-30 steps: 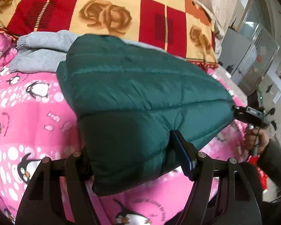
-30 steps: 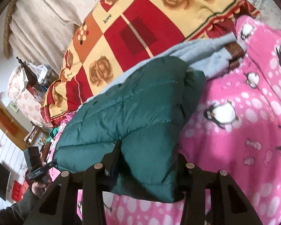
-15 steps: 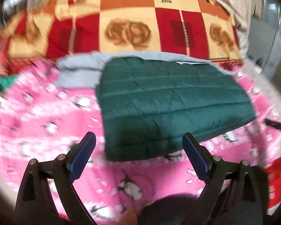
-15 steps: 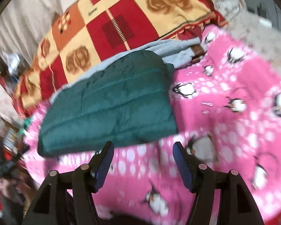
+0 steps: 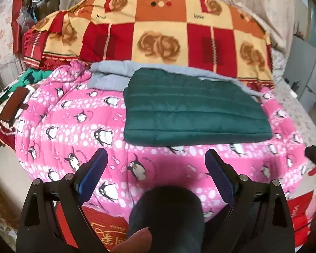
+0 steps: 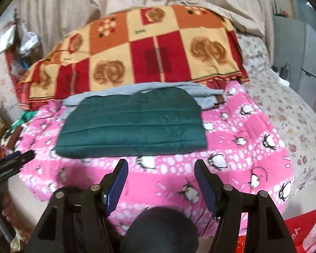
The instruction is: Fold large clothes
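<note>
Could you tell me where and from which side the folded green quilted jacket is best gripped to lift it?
Probably the near long edge of the green jacket, approached from the front. It lies flat on the pink blanket with that thick folded edge facing both open grippers, left and right, one near each corner.

A pink penguin quilt lies before a red-and-orange checked blanket.

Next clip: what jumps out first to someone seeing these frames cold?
The dark green quilted jacket, folded into a flat rectangle, lies mid-bed on the pink penguin blanket, its far edge over a grey garment. Behind rises a red-and-orange checked rose blanket. Both the left gripper and right gripper hang open, empty, short of the jacket.
</note>
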